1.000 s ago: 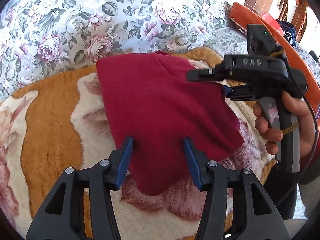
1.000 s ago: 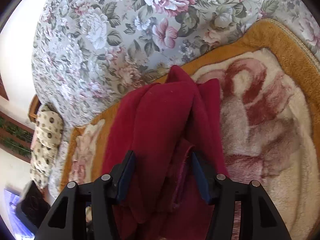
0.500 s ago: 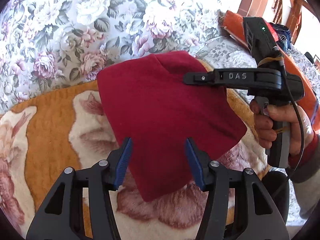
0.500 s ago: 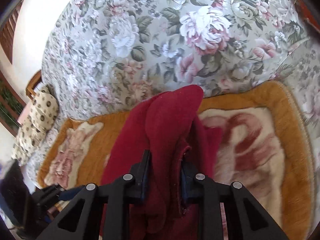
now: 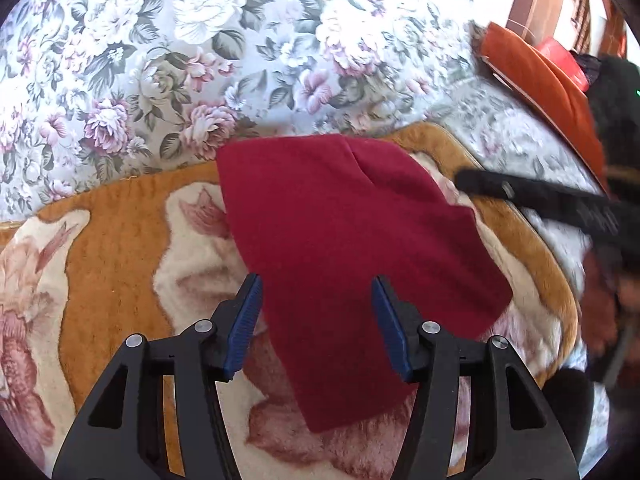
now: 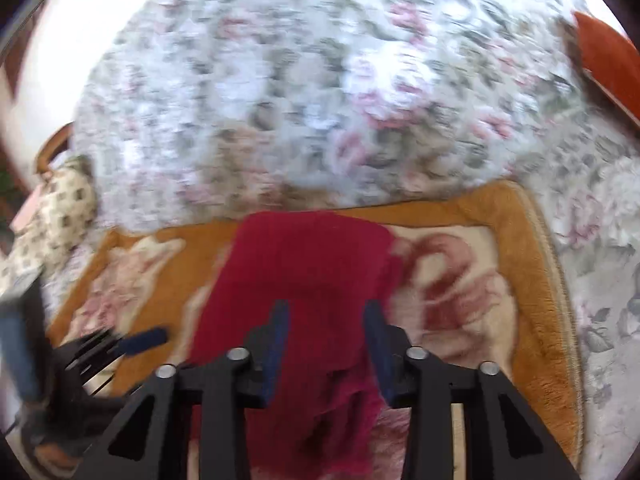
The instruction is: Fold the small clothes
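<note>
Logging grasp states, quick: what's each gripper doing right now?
Left gripper: open, holding nothing, over the red garment.
Right gripper: open, holding nothing.

Left wrist view was taken from close above the red garment [image 5: 352, 248], aimed forward over it toward the floral bedspread [image 5: 200, 60]. Right wrist view, motion-blurred, was taken from the garment's other side, similarly near. Garment, orange-bordered blanket [image 6: 536, 280] and bedspread were shared.
</note>
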`<state>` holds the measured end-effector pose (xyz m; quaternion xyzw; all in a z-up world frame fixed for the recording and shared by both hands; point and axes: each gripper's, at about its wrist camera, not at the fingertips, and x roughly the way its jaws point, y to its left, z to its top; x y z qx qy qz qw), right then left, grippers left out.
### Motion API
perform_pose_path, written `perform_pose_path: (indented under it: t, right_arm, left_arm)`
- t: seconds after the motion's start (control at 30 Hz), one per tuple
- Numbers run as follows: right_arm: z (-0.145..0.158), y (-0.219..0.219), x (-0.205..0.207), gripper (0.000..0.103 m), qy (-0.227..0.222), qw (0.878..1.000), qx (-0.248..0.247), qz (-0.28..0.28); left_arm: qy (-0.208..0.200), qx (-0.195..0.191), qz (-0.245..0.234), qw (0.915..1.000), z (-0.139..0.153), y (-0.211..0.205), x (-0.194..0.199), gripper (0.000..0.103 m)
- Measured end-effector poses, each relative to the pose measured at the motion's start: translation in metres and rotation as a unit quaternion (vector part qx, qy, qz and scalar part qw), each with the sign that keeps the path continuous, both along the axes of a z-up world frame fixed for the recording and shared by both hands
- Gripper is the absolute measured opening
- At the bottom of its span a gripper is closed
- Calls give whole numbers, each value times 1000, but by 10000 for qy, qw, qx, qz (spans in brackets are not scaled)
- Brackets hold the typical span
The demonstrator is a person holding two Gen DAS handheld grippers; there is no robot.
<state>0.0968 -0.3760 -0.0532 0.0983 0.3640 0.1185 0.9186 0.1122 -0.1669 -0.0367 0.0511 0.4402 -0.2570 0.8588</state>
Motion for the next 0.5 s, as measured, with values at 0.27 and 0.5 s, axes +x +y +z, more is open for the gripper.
perform_pose_path:
  t: [0.27,0.5]
  right_arm:
    - [-37,11,1,16,375,9973,-630,51]
    - [-52,-3,9,17,411,9968,-665,-164]
  left_arm:
    - [190,79,218,9996,-21,-8,20,58]
    - [230,57,328,9992,-27,-13,26,60]
